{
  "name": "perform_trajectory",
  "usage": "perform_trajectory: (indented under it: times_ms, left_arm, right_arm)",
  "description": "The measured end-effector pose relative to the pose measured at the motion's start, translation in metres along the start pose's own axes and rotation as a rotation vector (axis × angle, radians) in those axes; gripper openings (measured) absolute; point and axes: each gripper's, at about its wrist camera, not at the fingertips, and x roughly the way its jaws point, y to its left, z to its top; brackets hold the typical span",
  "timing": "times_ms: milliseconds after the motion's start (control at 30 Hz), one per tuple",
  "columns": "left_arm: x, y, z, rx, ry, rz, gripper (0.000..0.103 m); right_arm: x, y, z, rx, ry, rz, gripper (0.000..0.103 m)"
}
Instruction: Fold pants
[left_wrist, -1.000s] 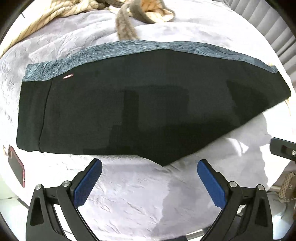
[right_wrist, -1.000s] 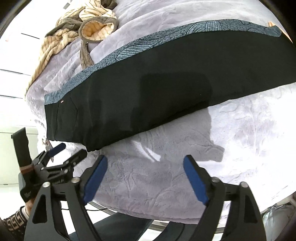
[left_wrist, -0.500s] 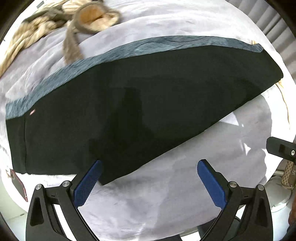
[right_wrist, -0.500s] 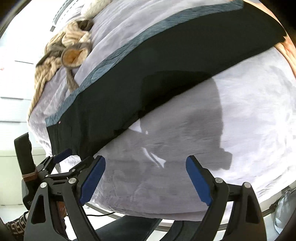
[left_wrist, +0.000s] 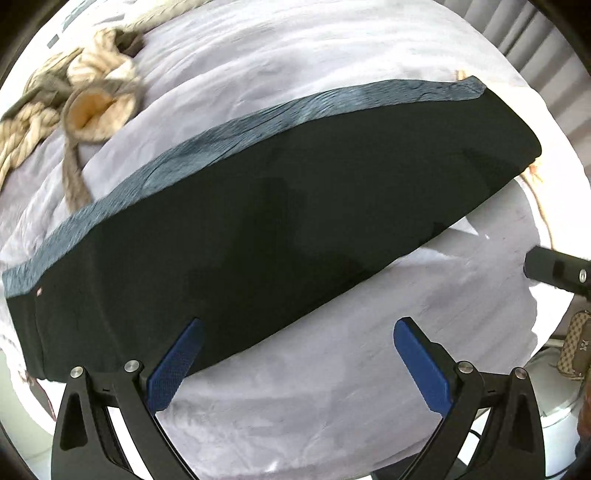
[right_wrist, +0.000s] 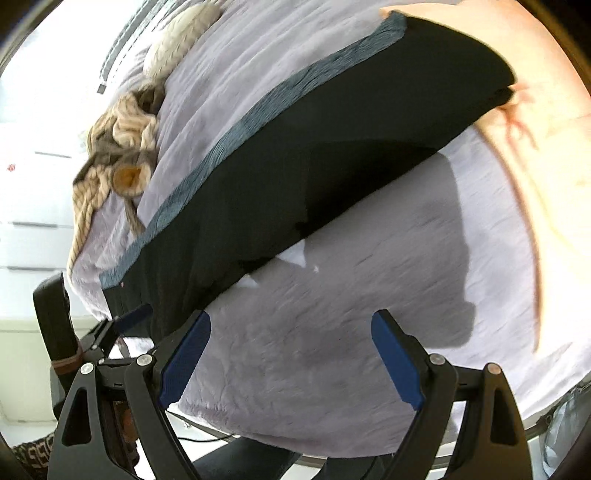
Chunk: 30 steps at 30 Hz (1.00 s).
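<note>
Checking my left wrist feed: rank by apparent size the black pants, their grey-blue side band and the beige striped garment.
1. Black pants.
2. Grey-blue side band.
3. Beige striped garment, though farther away and cropped, so unsure.

lilac bedspread (left_wrist: 332, 406), grey curtain (left_wrist: 517, 33), bright daylight

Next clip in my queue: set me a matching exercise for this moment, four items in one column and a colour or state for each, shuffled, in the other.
Items:
1. pants
2. side stripe on the pants
3. left tool
4. bundled garment

Descriptions:
A. grey-blue, running along the far edge
B. beige striped, crumpled at the far corner of the bed cover
C. black, lying flat and lengthwise
D. open, holding nothing

Pairs: 1-C, 2-A, 3-D, 4-B
</note>
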Motion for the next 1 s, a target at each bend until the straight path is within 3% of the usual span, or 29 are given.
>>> perform_trajectory:
  times_ms: [133,167,200,467,733,833,900,1000]
  left_arm:
    - [0.001,-0.037,0.028,0.042,-0.016,0.013,0.103]
    - [0.002,-0.042,0.034,0.044,-0.019,0.011,0.103]
    - [0.003,-0.046,0.040,0.043,-0.022,0.009,0.103]
    - [0.013,-0.044,0.089,-0.015,-0.057,-0.012,0.103]
    - [0.050,-0.028,0.098,-0.106,-0.050,0.007,0.103]
    - [0.065,-0.027,0.097,-0.129,-0.025,0.009,0.103]
    - [0.068,-0.027,0.097,-0.136,-0.033,0.001,0.103]
    - [0.068,-0.029,0.097,-0.120,-0.044,0.006,0.103]
  right_arm:
    - [-0.014,-0.023,0.013,0.059,-0.043,0.078,0.091]
    - [-0.016,-0.028,0.015,0.069,-0.052,0.088,0.093]
    - [-0.019,-0.033,0.018,0.077,-0.063,0.102,0.103]
    - [-0.039,-0.061,0.038,0.161,-0.178,0.177,0.103]
    - [-0.031,-0.095,0.073,0.304,-0.257,0.258,0.103]
    - [-0.022,-0.107,0.077,0.371,-0.256,0.267,0.088]
    - [-0.017,-0.115,0.078,0.417,-0.246,0.264,0.062]
    - [-0.008,-0.123,0.082,0.484,-0.234,0.285,0.036]
